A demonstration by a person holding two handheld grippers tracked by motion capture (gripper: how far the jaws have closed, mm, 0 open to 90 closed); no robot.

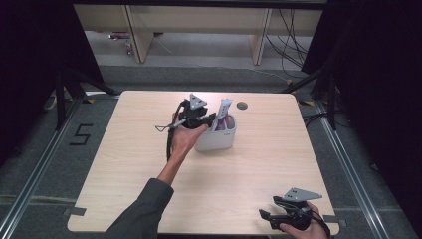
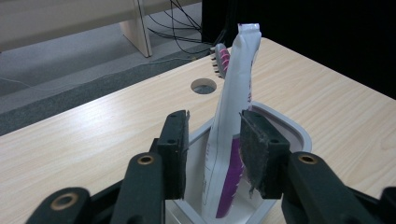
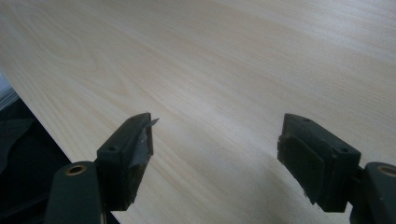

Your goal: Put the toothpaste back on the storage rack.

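A white open-top holder (image 1: 219, 141) stands on the wooden table (image 1: 149, 164) right of centre, toward the back. In it stands a white and purple tube (image 2: 233, 102), upright and leaning a little, with a pink toothbrush (image 2: 221, 58) behind it. My left gripper (image 2: 215, 116) is at the holder's left rim, its jaws on either side of the tube. The right pad sits at the tube's edge, and a gap shows on the left side, so it is open. My right gripper (image 1: 266, 215) rests at the table's front right edge, open over bare wood (image 3: 219, 126).
A round cable hole (image 1: 242, 105) lies in the table behind the holder. Dark curtains flank the table. Desk legs and loose cables are on the floor beyond the far edge. The table's front edge runs close under the right gripper.
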